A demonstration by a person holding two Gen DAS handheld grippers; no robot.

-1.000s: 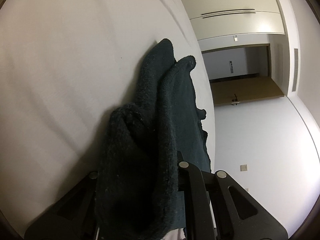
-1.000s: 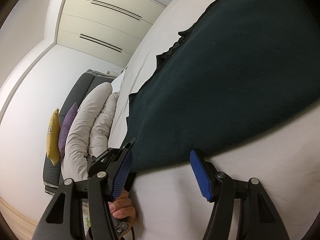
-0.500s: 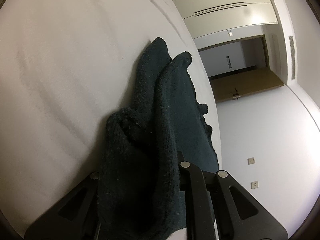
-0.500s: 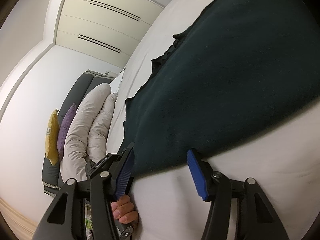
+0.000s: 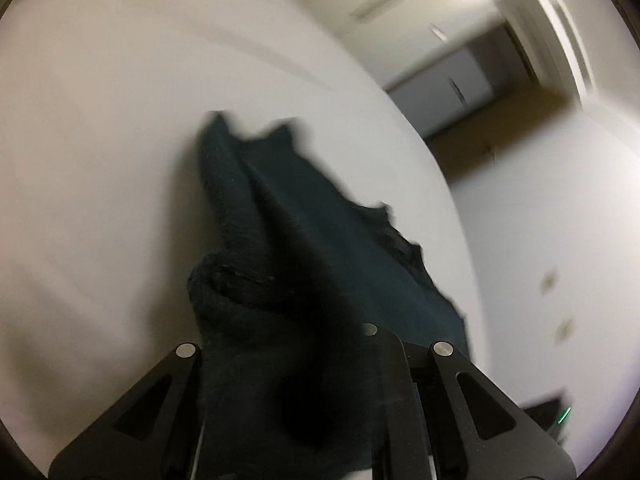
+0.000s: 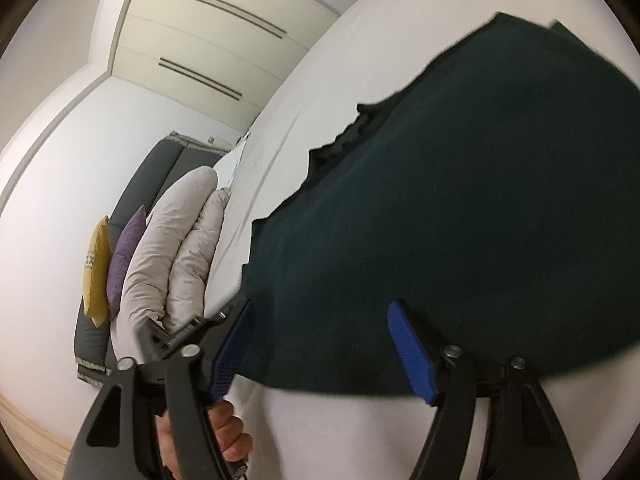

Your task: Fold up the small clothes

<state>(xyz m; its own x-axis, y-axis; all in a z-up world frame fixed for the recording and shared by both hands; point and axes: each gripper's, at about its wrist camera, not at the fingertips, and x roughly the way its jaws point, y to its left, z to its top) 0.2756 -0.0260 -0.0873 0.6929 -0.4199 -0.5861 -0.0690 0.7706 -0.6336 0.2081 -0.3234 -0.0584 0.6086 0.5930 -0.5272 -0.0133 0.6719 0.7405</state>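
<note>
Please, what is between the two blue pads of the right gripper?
In the right wrist view, the right gripper is open, and the near edge of the dark green garment lies between its blue pads, with white bed sheet just below.

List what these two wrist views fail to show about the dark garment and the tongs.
- Left tongs: fingertips buried under the bunched dark garment, left wrist view; grip unseen.
- Garment's shape: motion blur, left wrist view.
- Garment's far edge: cut by the lens rim, right wrist view.
- Right tongs: open; contact with the cloth unclear.

Left wrist view motion-blurred and dim; right wrist view sharp, evenly lit
</note>
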